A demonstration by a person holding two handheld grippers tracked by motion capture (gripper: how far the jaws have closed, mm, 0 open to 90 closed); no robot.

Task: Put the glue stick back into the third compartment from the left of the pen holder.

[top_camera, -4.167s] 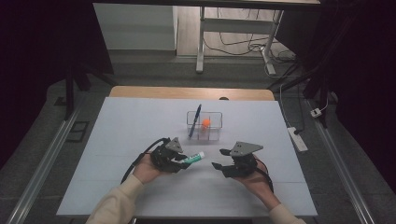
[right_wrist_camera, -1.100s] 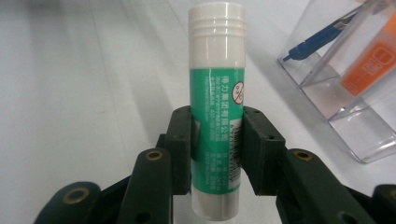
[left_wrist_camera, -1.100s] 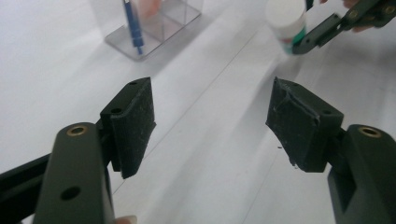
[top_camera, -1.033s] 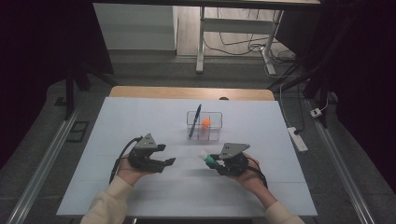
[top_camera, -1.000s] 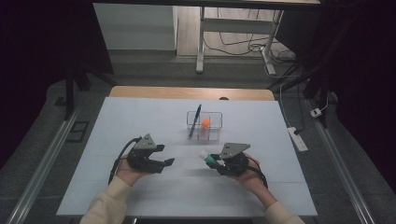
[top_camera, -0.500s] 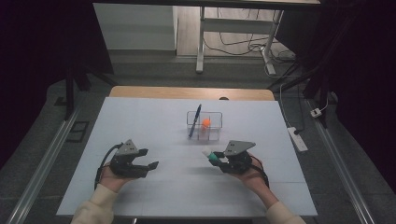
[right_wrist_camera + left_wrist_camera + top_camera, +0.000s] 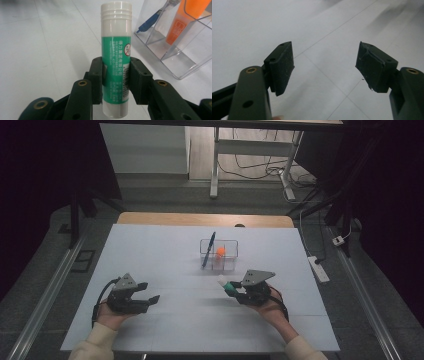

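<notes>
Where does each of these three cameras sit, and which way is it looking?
High view: above the person's side, looking forward and down on the table; both forearms and claws show.
Left gripper view: on the left claw, facing bare tabletop; its open jaws show.
Right gripper view: on the right claw, looking past the glue stick it grips.
Shared: high and right gripper views both show the clear organizer.

The left tongs (image 7: 148, 292) rest low in the person's left hand (image 7: 107, 315), jaws spread wide with nothing between them, tips pointing toward the right tongs. The right tongs (image 7: 231, 289) sit in the right hand (image 7: 272, 307), jaws pressed on both sides of a glue stick (image 7: 116, 57). Both forearms stretch back behind their tongs, well apart.
</notes>
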